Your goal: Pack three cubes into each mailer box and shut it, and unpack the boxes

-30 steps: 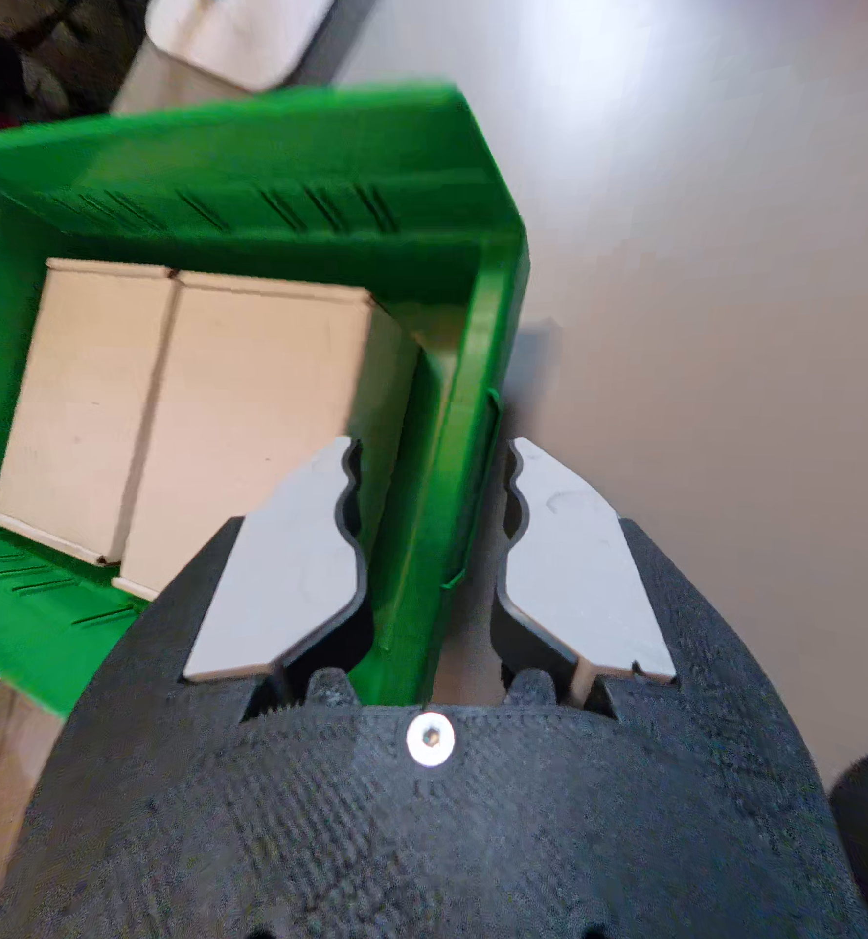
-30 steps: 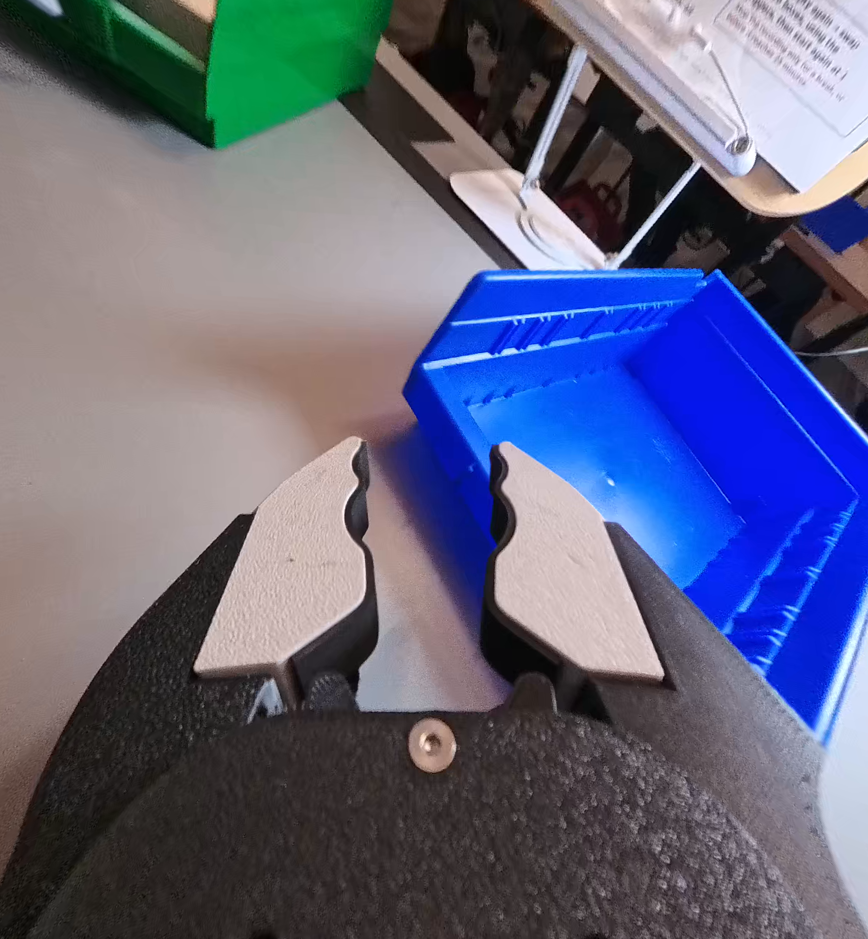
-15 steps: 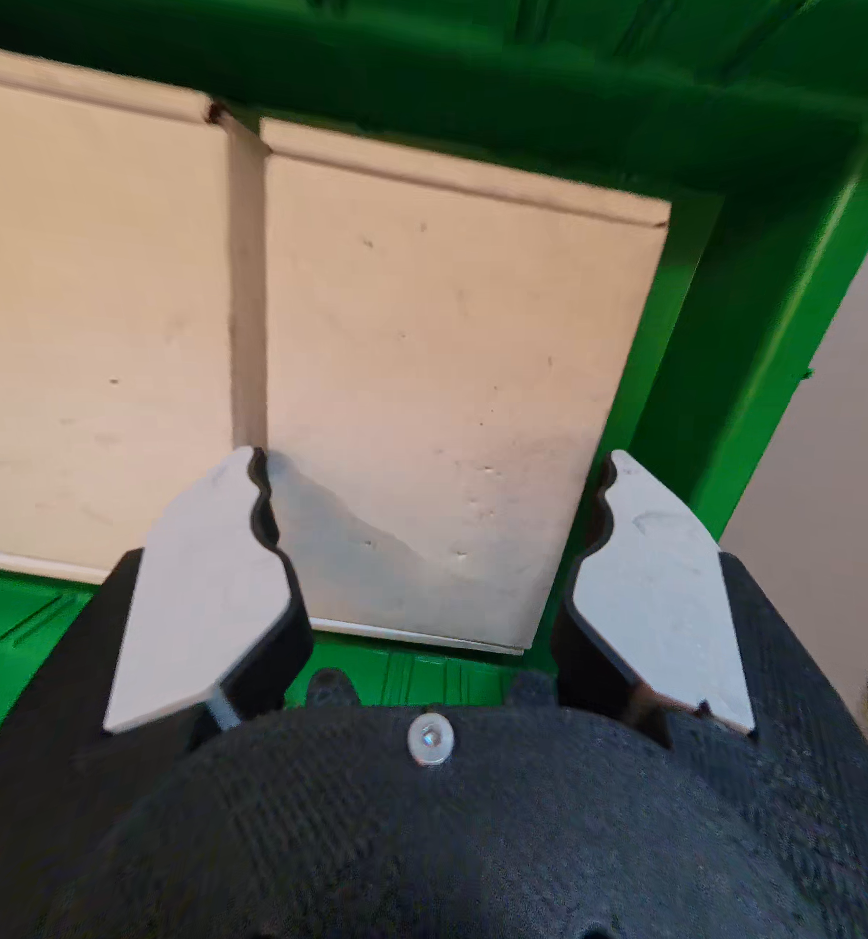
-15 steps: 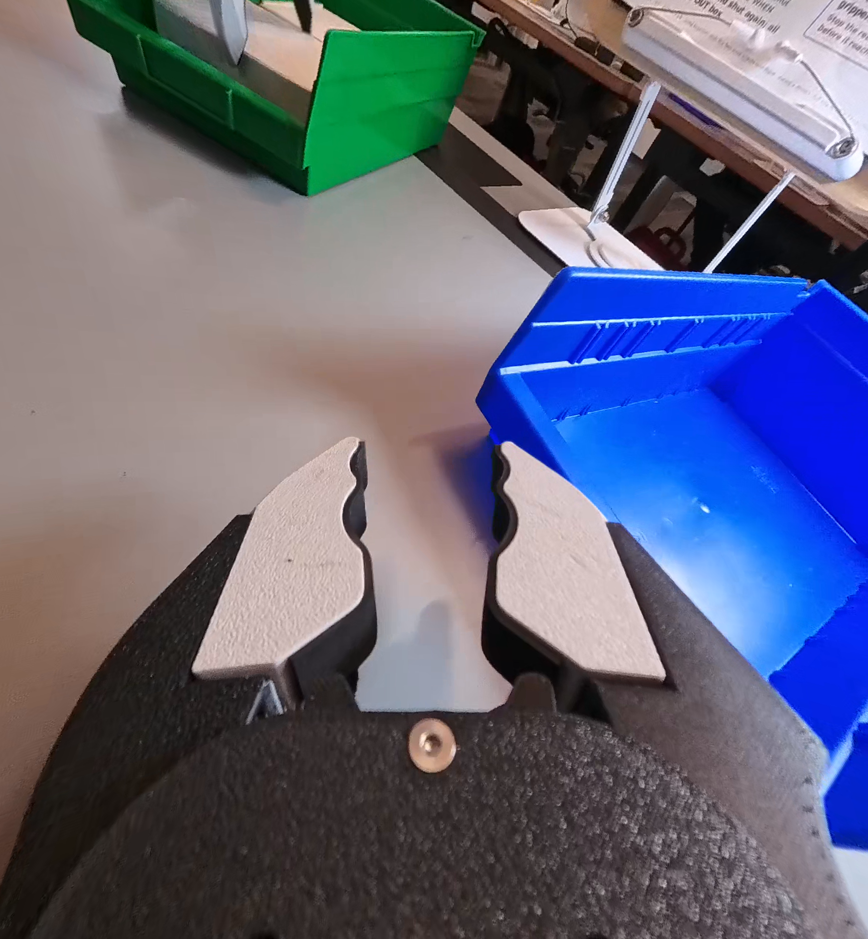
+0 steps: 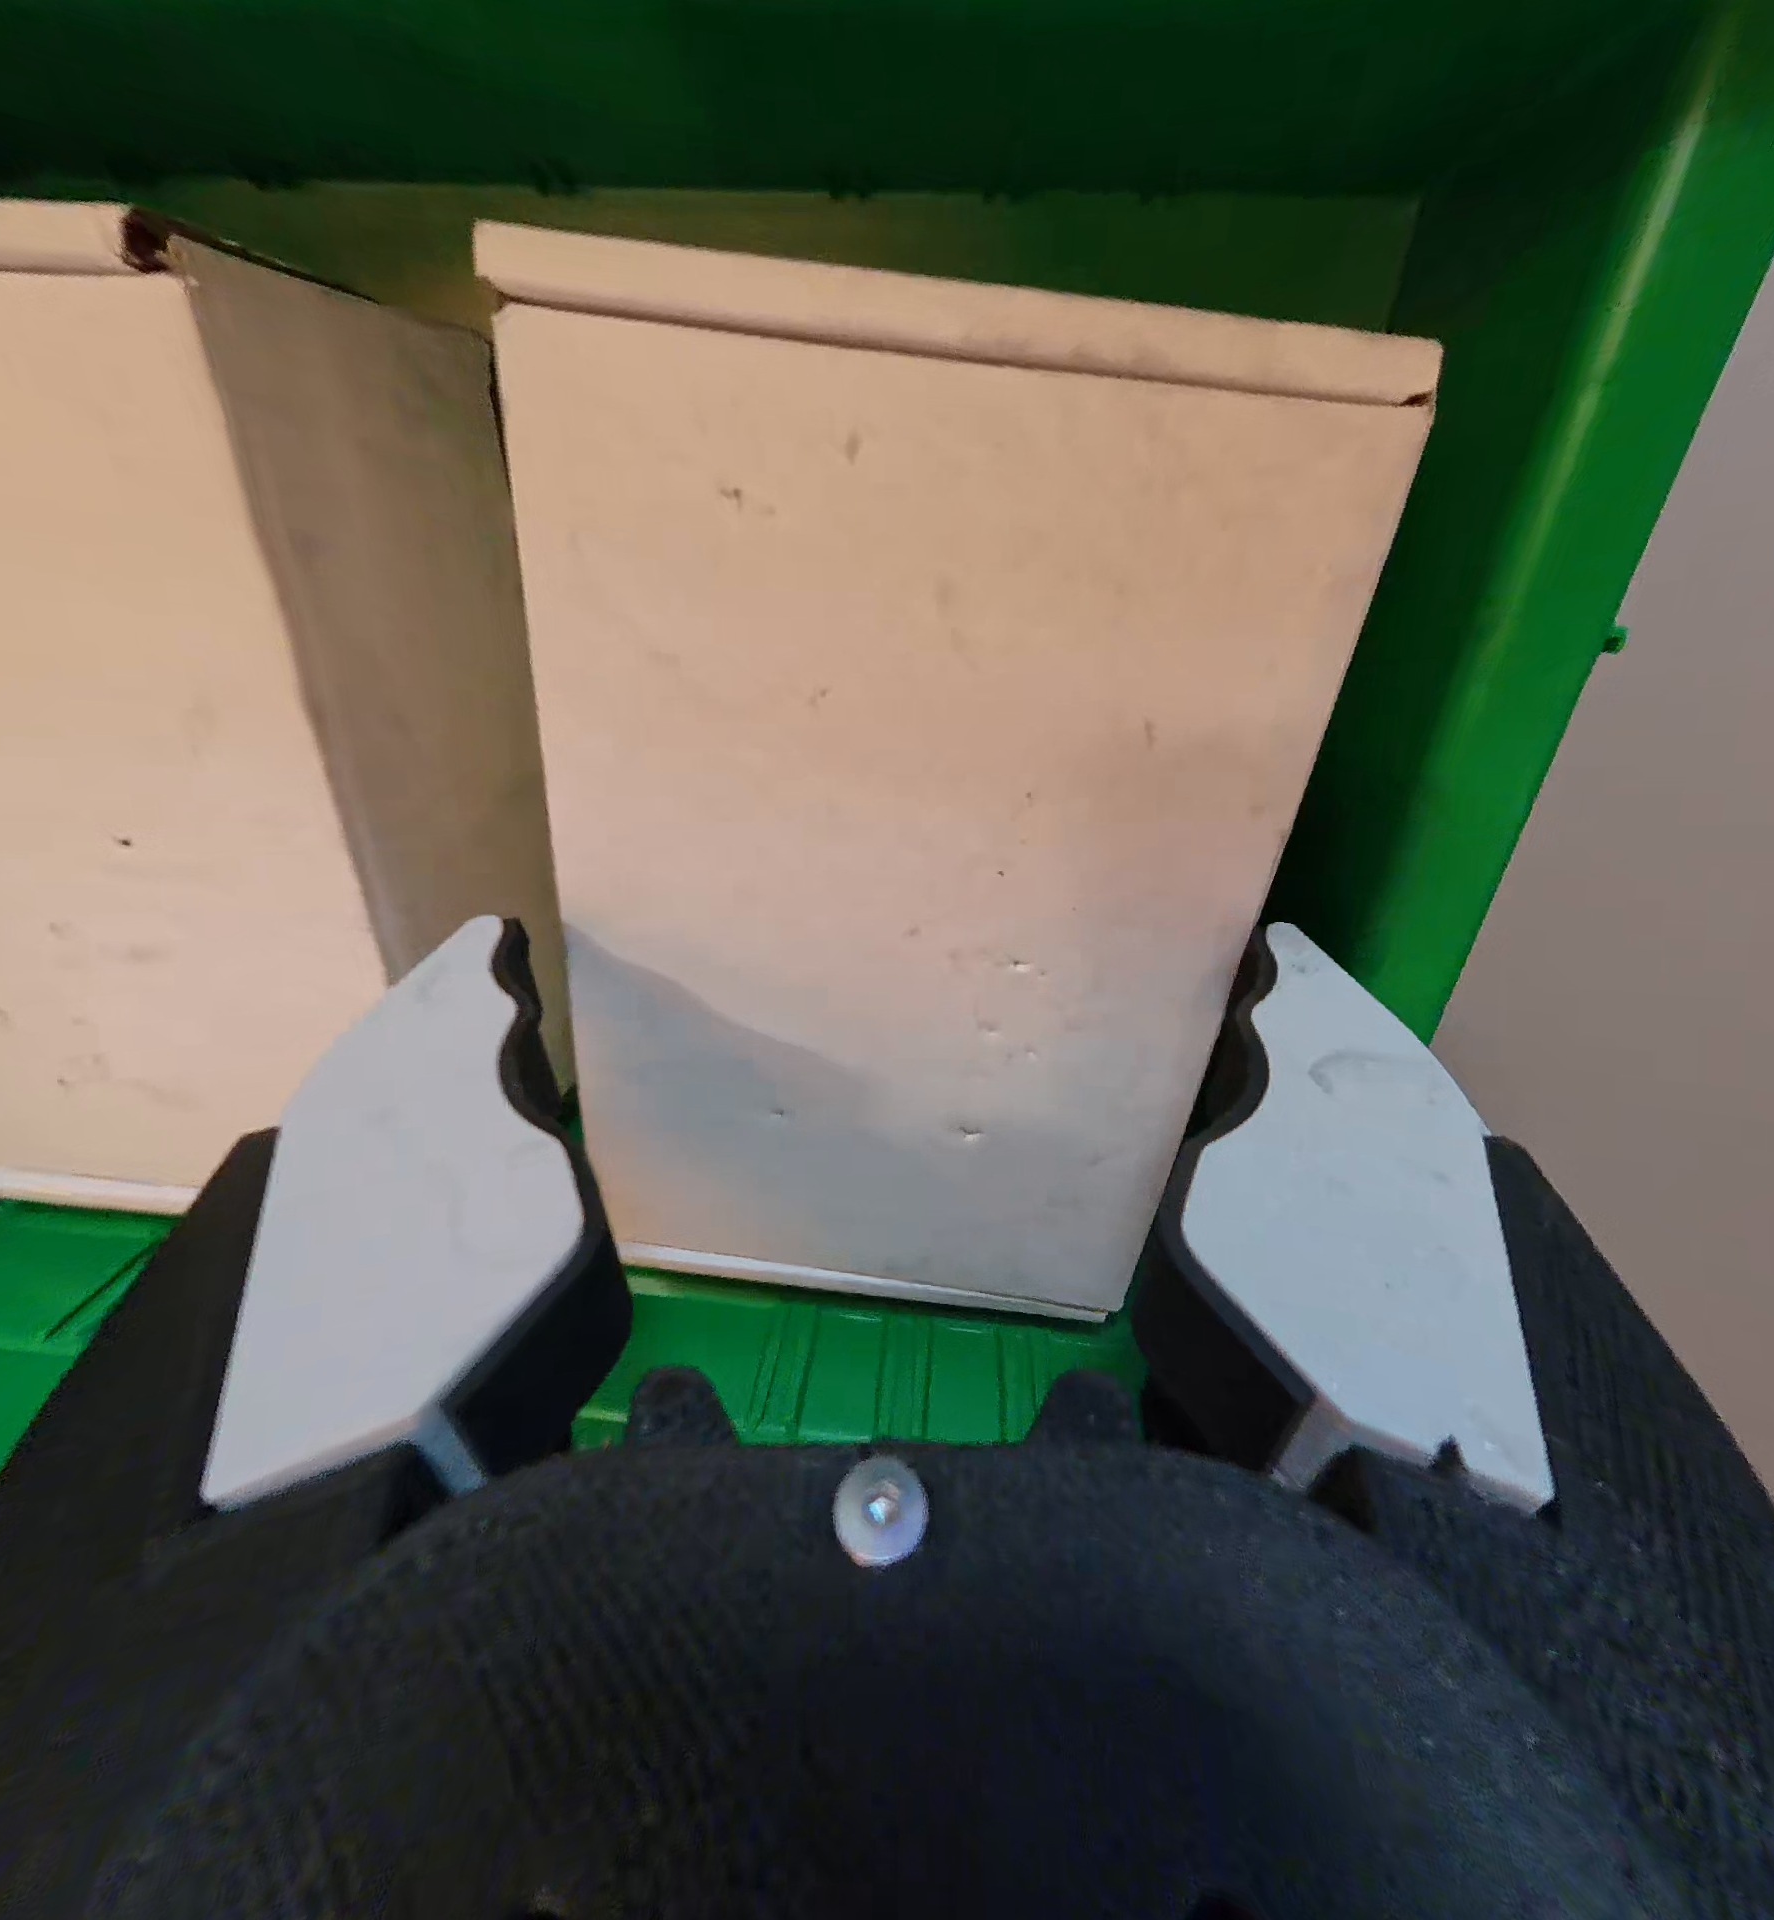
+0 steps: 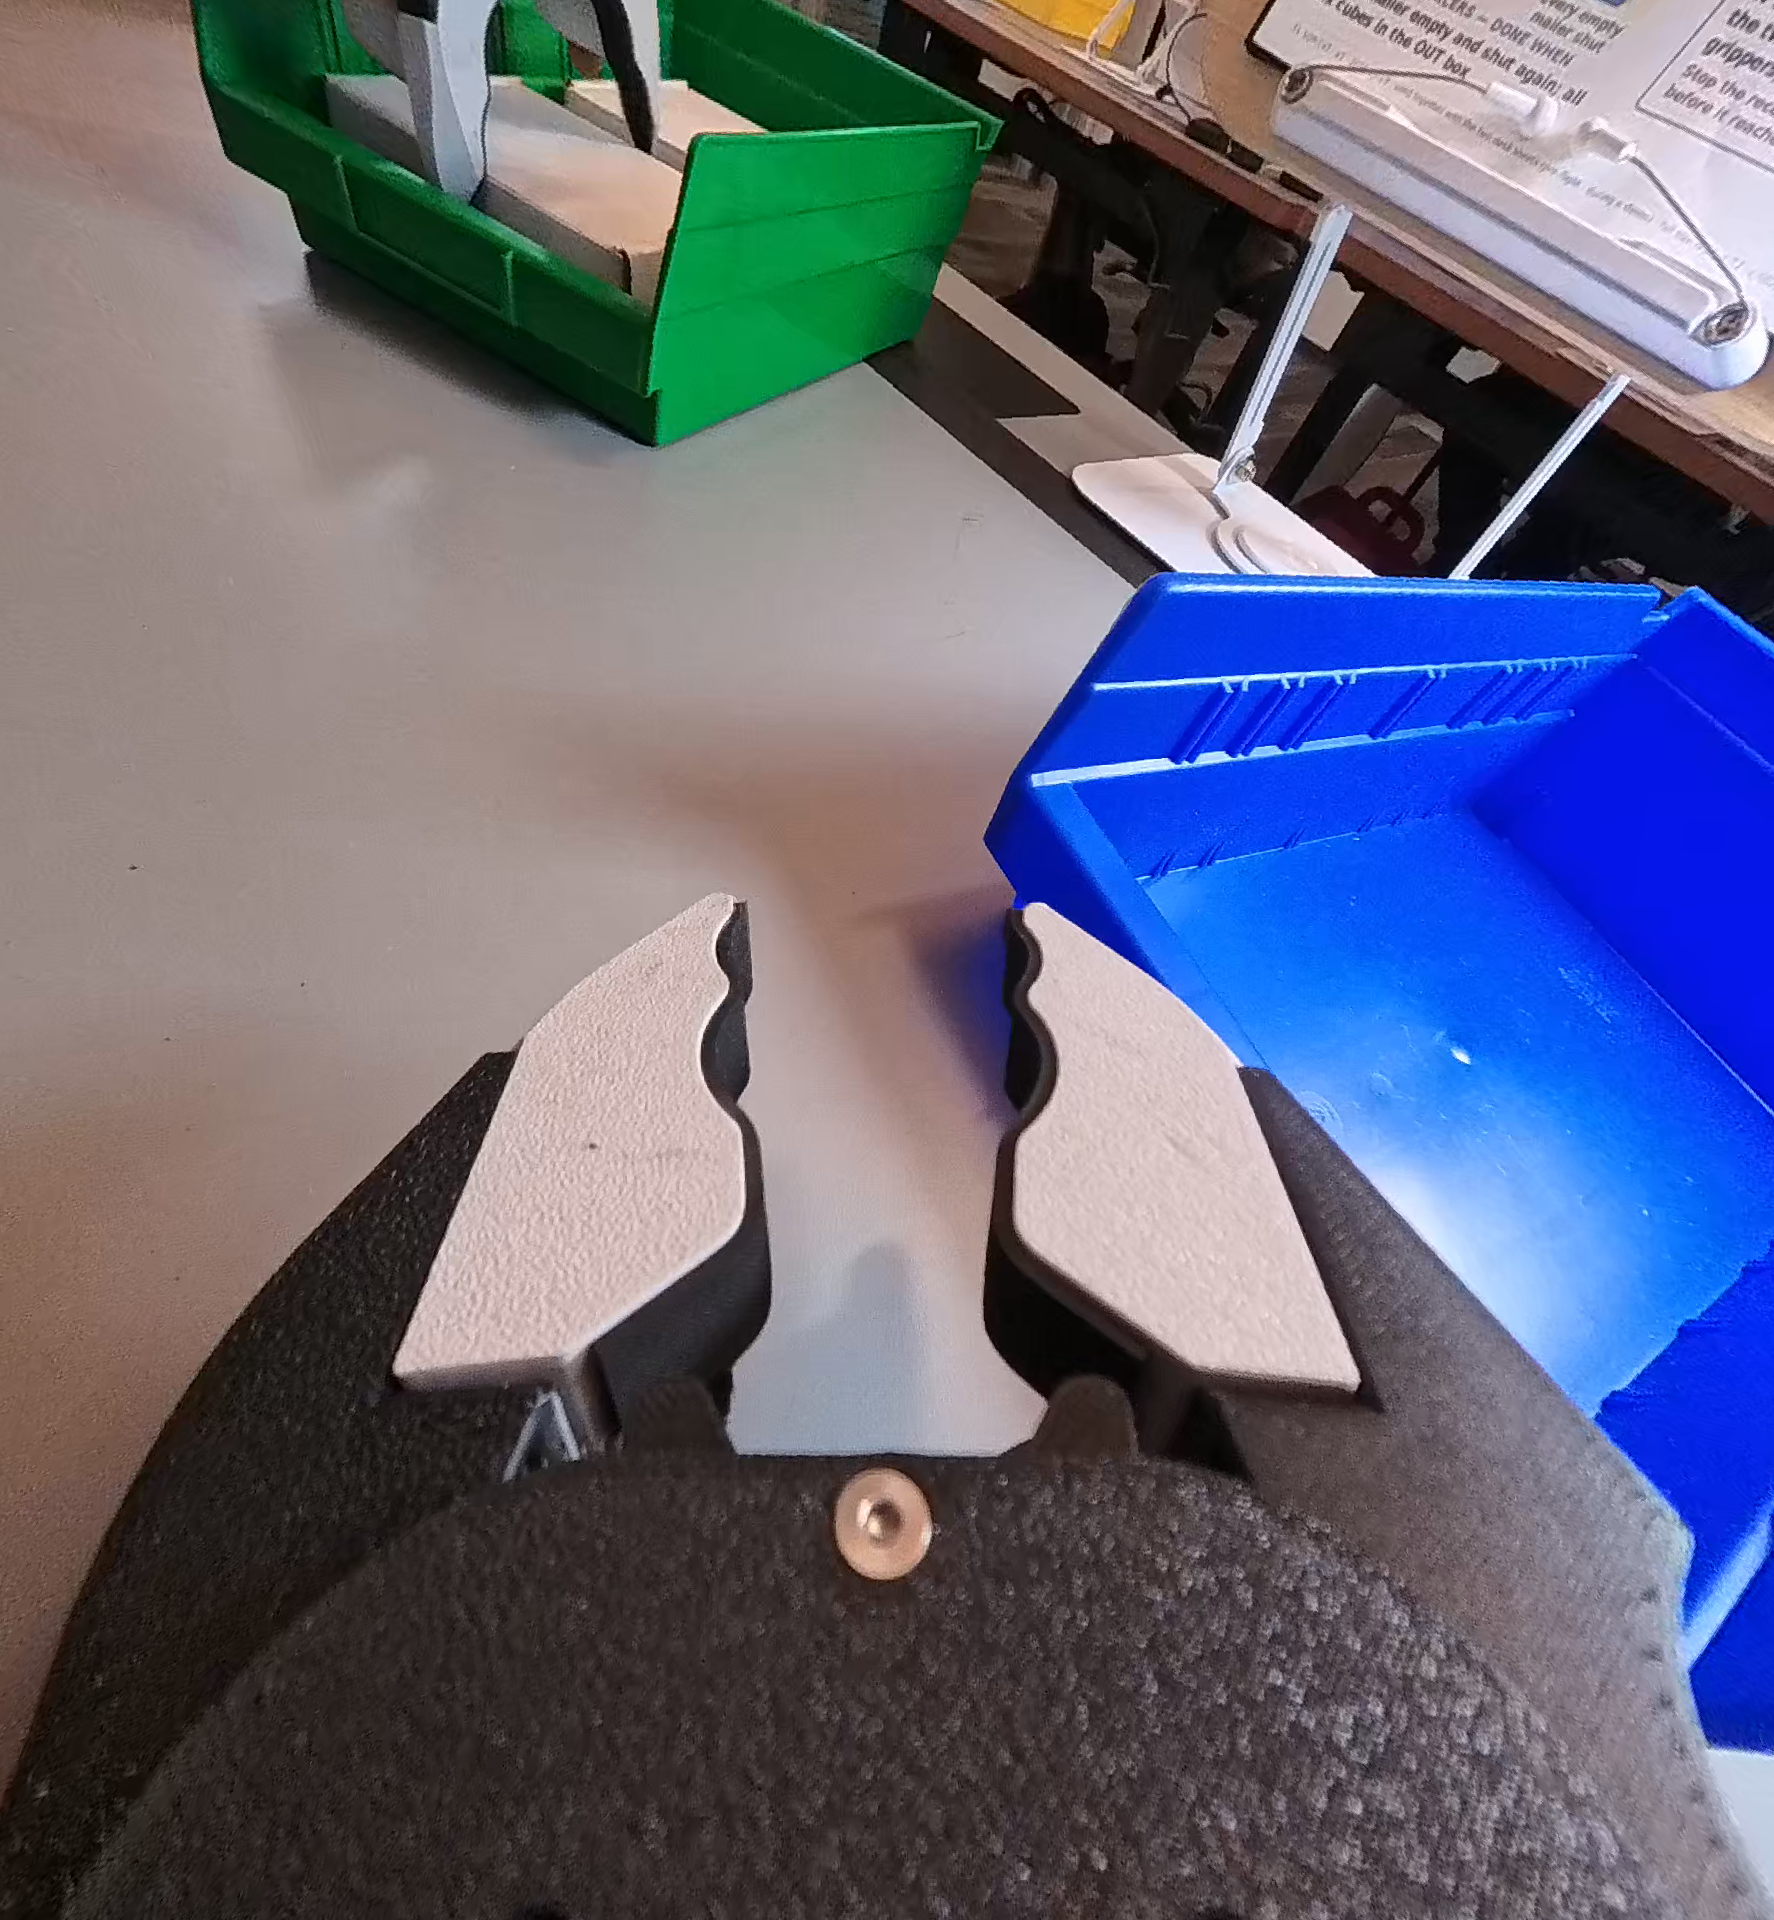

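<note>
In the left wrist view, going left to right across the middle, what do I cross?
Left mailer box → gripped mailer box, lifted slightly, held between the left gripper fingers → green bin side wall → grey table.

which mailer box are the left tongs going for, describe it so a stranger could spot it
Find the green bin at the table's far side. Two closed pale mailer boxes lie side by side in it. The target mailer box lies beside the bin's side wall, and unlike its neighbouring box, it sits between the left tongs, one finger on each side.
</note>
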